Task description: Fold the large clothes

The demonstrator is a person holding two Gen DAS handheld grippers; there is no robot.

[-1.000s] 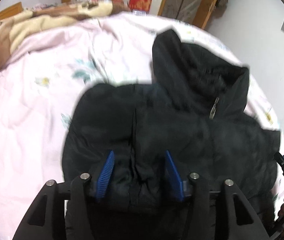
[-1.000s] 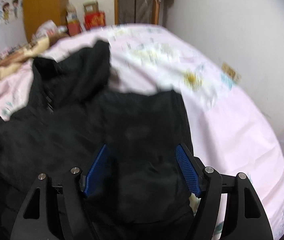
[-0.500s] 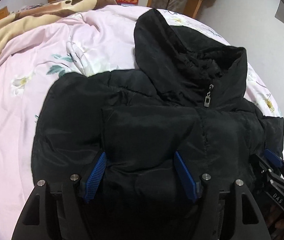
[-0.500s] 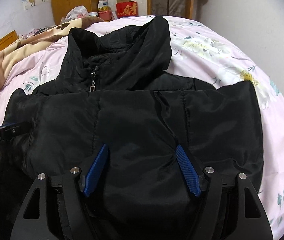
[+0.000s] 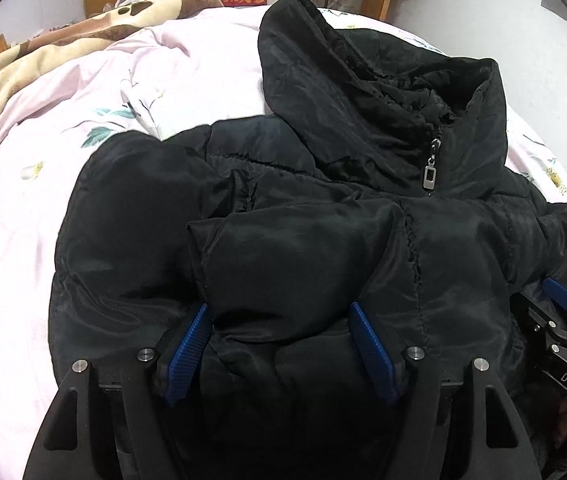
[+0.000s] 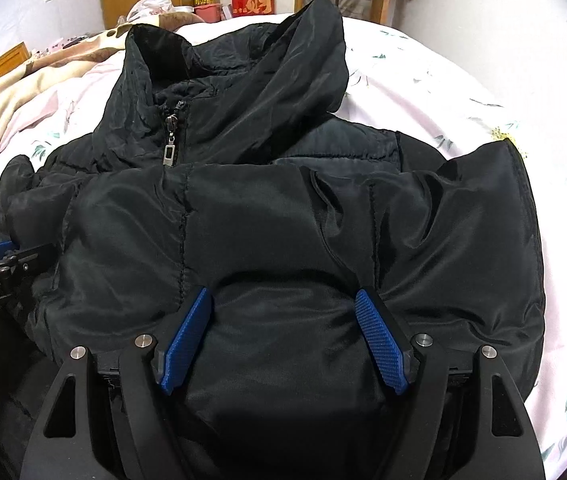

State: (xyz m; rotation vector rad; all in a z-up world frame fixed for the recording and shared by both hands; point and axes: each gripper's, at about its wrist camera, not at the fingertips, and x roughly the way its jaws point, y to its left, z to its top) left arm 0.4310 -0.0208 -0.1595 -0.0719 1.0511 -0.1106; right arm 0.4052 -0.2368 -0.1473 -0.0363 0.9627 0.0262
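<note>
Jacket [image 5: 303, 248] is lying on the bed [image 5: 23, 240], black and puffy, bottom half folded up toward the collar. My left gripper [image 5: 279, 332] has just been opening its jaws and they're wide now, with a bulge of fabric between the pads but not squeezed. My right gripper [image 6: 283, 320] looks the same: wide, fabric between, no real pinch. Worry is the puffy fill springs the fold back open, or slick nylon snags a pad as I pull away.
</note>
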